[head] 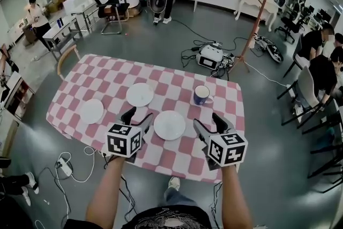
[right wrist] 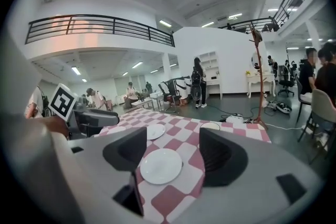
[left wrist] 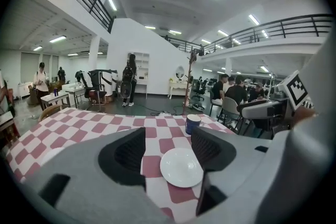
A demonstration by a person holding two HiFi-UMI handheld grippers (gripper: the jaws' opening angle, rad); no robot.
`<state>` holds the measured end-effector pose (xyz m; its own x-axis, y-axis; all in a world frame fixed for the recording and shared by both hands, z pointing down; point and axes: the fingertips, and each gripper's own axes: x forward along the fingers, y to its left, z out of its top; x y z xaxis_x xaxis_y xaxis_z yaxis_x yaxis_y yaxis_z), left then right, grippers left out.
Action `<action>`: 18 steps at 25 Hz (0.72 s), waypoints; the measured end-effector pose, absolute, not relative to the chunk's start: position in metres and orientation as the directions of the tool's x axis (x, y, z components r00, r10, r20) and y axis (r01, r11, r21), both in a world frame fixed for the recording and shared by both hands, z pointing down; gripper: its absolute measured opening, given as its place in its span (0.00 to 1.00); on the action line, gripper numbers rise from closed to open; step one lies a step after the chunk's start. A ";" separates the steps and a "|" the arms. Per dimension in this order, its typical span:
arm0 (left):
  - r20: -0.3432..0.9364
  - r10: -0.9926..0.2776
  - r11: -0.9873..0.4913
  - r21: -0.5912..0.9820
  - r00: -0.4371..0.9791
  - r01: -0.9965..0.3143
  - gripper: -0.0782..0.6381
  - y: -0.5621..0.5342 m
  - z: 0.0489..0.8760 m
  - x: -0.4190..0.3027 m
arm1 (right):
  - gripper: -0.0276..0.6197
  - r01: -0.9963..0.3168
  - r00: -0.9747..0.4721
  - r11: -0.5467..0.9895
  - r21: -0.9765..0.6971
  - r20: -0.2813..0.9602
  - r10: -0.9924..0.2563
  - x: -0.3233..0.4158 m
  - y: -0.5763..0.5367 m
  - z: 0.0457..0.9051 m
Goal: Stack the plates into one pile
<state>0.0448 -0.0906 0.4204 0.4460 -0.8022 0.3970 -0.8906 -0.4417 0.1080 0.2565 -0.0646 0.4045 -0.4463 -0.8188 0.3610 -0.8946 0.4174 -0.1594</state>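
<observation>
Three white plates lie apart on the checkered table (head: 107, 83): a left plate (head: 92, 111), a far plate (head: 140, 94) and a near plate (head: 169, 125). My left gripper (head: 137, 117) hovers open just left of the near plate, and my right gripper (head: 210, 125) hovers open just to its right. In the left gripper view the near plate (left wrist: 181, 167) lies ahead of the open left gripper (left wrist: 168, 149), a little right. In the right gripper view the near plate (right wrist: 160, 166) lies ahead of the open right gripper (right wrist: 172, 152), with the far plate (right wrist: 154, 131) beyond. Nothing sits between either pair of pads.
A blue mug (head: 201, 95) stands right of the far plate, beyond my right gripper. A wooden chair (head: 67, 56) stands at the table's far left corner. Cables and a power strip (head: 64, 166) lie on the floor by the near left edge. People stand and sit farther off.
</observation>
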 end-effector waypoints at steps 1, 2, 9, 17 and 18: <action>0.402 -0.800 -0.441 0.110 0.446 -0.891 0.50 -0.100 0.421 0.047 | 0.51 -0.894 -0.447 0.416 -0.164 0.363 -0.818 0.260 -0.075 0.405; 0.405 -0.799 -0.438 0.114 0.445 -0.892 0.50 -0.110 0.423 0.049 | 0.51 -0.894 -0.448 0.415 -0.168 0.364 -0.817 0.263 -0.085 0.406; 0.445 -0.785 -0.426 0.116 0.431 -0.897 0.50 -0.158 0.433 0.057 | 0.53 -0.879 -0.478 0.429 -0.211 0.377 -0.793 0.274 -0.137 0.416; 0.494 -0.753 -0.422 0.145 0.435 -0.895 0.50 -0.176 0.455 0.058 | 0.54 -0.846 -0.533 0.458 -0.273 0.427 -0.730 0.265 -0.156 0.446; 0.501 -0.744 -0.427 0.154 0.443 -0.891 0.50 -0.177 0.459 0.058 | 0.56 -0.841 -0.540 0.460 -0.284 0.437 -0.719 0.263 -0.157 0.450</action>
<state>0.0582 -0.1770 0.4588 0.4431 -0.7436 0.5007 -0.8909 -0.4273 0.1539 0.2627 -0.1569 0.4501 -0.5404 -0.7192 0.4367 -0.8414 0.4599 -0.2838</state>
